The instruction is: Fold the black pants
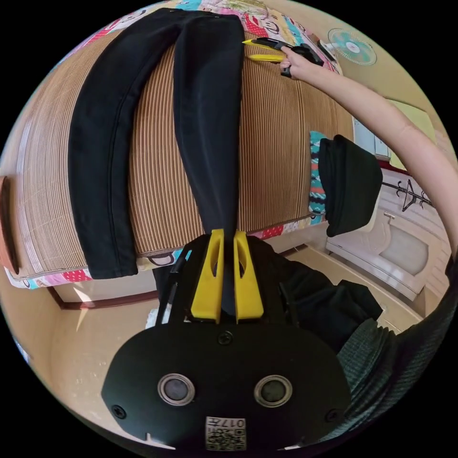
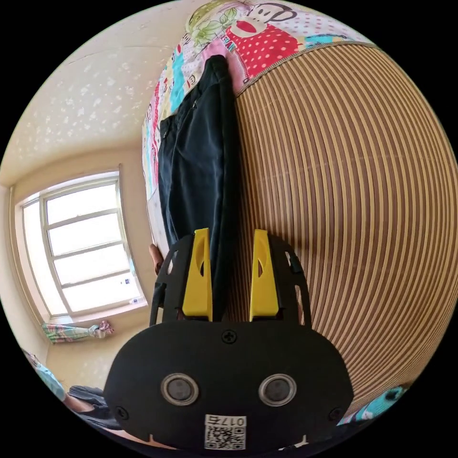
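The black pants [image 1: 200, 119] lie spread over a striped bamboo mat [image 1: 276, 157] on a bed, legs splayed apart in the left gripper view, one hem reaching the mat's near edge and hanging just over the patterned sheet [image 1: 62, 276] below it. The left gripper [image 1: 228, 238] is clamped on the hem of the other leg at that same edge, its yellow jaws drawn close with black cloth pinched between them. Far across the mat the right gripper [image 1: 260, 50] sits beside the waist end, held in a hand [image 1: 298, 67] — its jaws spread. In the right gripper view the right gripper [image 2: 231, 238] stands open, the folded side edge of the waistband between its jaws but not squeezed. Bare mat stretches wide beside the pants; a dark folded garment [image 1: 350, 183] lies at the mat's far side edge
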